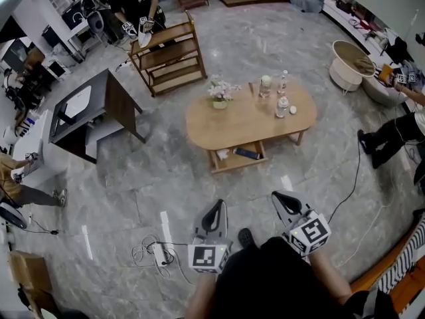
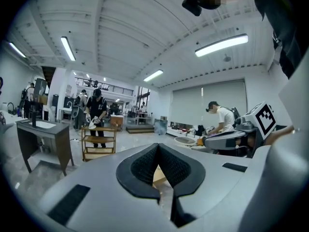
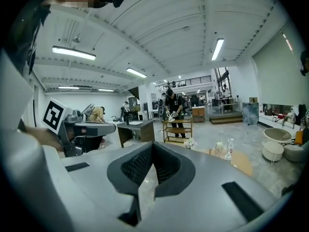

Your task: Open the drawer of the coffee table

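Note:
An oval wooden coffee table [image 1: 246, 121] stands on the grey marble floor in the middle of the head view. Its drawer [image 1: 237, 159] sticks out from under the near side, with a dark flat object [image 1: 246, 153] and a pale one [image 1: 222, 154] in it. My left gripper [image 1: 216, 206] and right gripper [image 1: 279, 197] are held close to my body, well short of the table and touching nothing. Both are shut and empty: the left gripper [image 2: 158, 145] and right gripper [image 3: 152, 144] pads meet at the tips. The tabletop [image 3: 236, 161] lies ahead to the right in the right gripper view.
On the table stand a flower pot [image 1: 220, 93] and some bottles [image 1: 282, 85]. A wooden shelf [image 1: 166, 58] and a dark desk [image 1: 93, 115] stand to the left, a round white tub [image 1: 350, 65] at the right. A power strip with cable [image 1: 159, 252] lies by my feet. People stand around the edges.

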Available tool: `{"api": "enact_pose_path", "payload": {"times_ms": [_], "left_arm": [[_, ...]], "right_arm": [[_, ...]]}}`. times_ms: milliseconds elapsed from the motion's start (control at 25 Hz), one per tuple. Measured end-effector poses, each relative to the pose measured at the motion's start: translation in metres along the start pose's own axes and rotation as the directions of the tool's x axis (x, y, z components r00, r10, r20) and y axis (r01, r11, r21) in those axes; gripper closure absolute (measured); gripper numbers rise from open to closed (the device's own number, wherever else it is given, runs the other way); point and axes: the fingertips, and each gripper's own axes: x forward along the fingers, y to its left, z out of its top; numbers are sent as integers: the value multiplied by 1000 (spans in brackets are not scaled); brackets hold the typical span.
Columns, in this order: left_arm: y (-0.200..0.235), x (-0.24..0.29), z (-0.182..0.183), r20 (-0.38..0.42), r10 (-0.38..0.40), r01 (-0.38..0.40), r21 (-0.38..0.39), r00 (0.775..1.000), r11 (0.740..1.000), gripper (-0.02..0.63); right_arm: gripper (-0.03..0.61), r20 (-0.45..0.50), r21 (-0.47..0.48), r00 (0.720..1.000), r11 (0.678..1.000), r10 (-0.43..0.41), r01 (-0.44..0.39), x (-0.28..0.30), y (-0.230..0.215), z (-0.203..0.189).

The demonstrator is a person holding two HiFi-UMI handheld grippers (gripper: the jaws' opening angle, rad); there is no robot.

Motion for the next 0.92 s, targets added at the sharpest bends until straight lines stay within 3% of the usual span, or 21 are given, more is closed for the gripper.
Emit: {"api": "enact_pose_path", "payload": {"times_ms": [920], "left_arm": [[-16,-12,-10,-28,-23,24,11,999,1000,601]], "right_arm": [[566,23,-34,999,999,-34,35,-20,1,13]]}}
